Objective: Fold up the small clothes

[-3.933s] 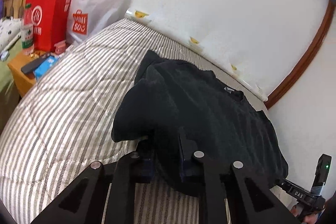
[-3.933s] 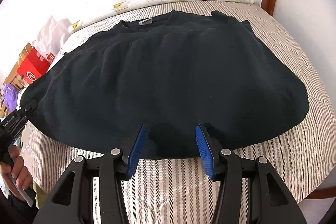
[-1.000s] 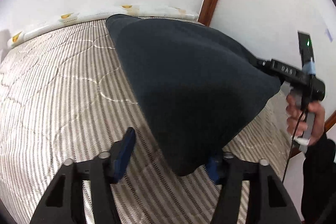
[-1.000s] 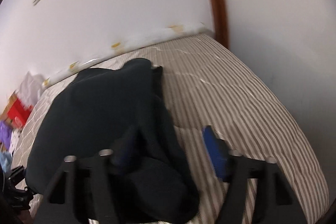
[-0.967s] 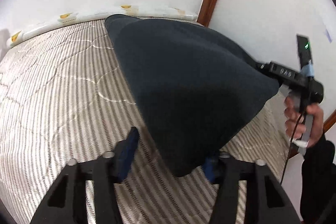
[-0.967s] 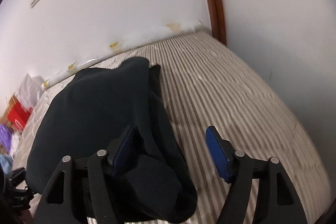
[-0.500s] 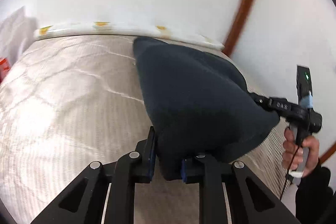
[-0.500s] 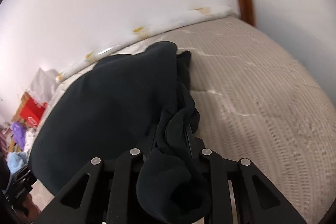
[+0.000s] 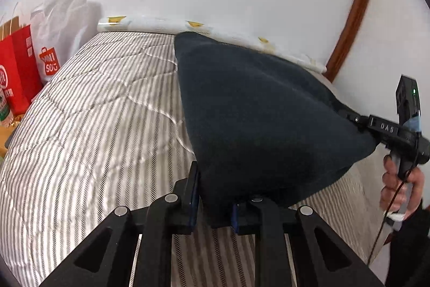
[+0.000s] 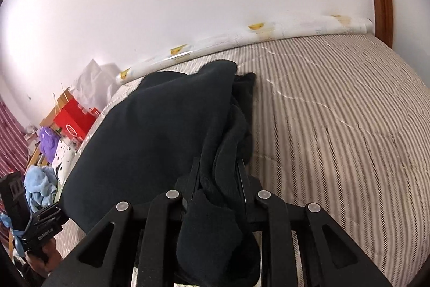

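A dark navy garment [image 9: 258, 120] is folded over on itself on the striped bed [image 9: 102, 109]. My left gripper [image 9: 213, 195] is shut on its near corner. My right gripper [image 10: 219, 174] is shut on a bunched edge of the same garment [image 10: 161, 131], whose cloth hangs over the fingers toward the camera. In the left wrist view the right gripper [image 9: 357, 123] shows at the right, held in a hand, clamped on the garment's other corner. The cloth is stretched between the two grippers a little above the bed. The left gripper's body [image 10: 40, 230] shows at the lower left of the right wrist view.
A white wall and a patterned roll [image 9: 150, 23] run along the bed's far edge. Red and white shopping bags [image 9: 32, 55] stand at the bed's left end. A brown door frame [image 9: 354, 7] is at the right. Clothes and toys [image 10: 48, 160] lie beyond the bed's left side.
Both grippers were open beside the folded garment a second ago. Both have closed on its corners and the views have swung left along the bed.
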Motion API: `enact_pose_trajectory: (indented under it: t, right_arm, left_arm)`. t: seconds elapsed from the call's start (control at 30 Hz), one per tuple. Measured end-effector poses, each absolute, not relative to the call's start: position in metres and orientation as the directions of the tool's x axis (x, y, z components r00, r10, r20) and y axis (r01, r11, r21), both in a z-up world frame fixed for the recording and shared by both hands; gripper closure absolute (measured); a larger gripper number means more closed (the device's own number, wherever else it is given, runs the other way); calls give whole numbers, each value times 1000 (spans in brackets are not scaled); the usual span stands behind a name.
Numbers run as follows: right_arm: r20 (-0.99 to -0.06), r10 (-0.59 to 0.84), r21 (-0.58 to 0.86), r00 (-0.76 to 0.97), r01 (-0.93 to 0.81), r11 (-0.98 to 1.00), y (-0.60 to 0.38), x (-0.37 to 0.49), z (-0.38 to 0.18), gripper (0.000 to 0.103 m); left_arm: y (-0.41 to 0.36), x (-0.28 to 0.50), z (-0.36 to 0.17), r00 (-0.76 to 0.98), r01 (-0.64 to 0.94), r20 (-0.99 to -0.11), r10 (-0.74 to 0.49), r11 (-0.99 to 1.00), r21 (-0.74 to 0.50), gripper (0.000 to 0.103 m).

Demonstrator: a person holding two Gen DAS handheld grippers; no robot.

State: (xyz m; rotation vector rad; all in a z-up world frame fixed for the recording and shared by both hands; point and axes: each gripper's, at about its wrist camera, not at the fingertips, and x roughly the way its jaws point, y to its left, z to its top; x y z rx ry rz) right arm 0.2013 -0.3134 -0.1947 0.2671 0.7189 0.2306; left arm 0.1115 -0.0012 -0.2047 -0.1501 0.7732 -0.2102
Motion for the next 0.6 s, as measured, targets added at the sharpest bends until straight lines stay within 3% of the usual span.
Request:
enact_pose_trajectory:
  t: [0.13, 0.33, 0.4, 0.47, 0.6]
  right_arm:
    - [-640, 252, 268, 726, -96, 958, -323, 184, -197, 73]
    - [-564, 166, 144, 809, -101, 984, -322, 141, -157, 70]
    - [-545, 171, 129, 821, -120, 984, -316, 137, -148, 70]
    - [-536, 207, 140, 818, -156, 978, -308, 138, -144, 70]
    - [-562, 226, 136, 796, -181, 974, -293, 150, -157, 70]
  left_arm:
    - [-4, 109, -207, 685, 119, -690, -234, 970, -211, 81]
    - [16, 77, -197, 686, 125, -670, -284, 953, -277, 75]
    - [22, 65, -186, 708, 132, -640, -298, 946, -295, 73]
    - [24, 63, -173, 730, 138, -616, -297, 946, -293, 61]
    - [11, 87, -155, 750, 142, -608, -260, 961, -236, 61]
